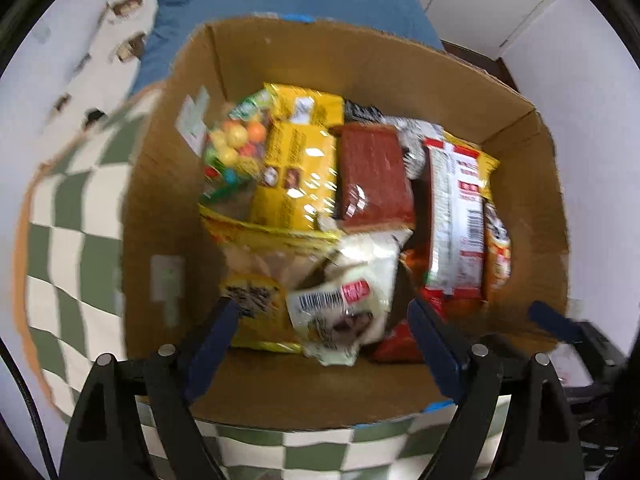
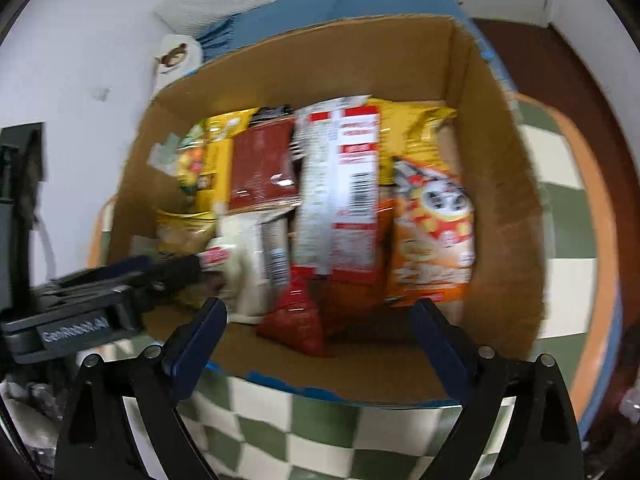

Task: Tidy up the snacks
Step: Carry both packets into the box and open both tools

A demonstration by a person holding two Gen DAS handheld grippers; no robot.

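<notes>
Many soft, crinkly snack packets are lying jumbled in the cardboard box [image 1: 280,60] on the checkered rug [image 1: 68,248]. Both the left hand-held gripper [image 1: 324,320] and the right hand-held gripper [image 2: 320,320] are hovering wide open, holding nothing. The white packet [image 1: 344,304] is looking light and slippery, probably best pinched at its crimped edge.

Open brown cardboard box [image 1: 400,64] on green-and-cream checkered mat [image 1: 72,248]; left gripper [image 1: 324,332] gapes at six o'clock, crumpled white snack packet [image 1: 344,304] between its blue fingers [image 1: 212,344]
</notes>
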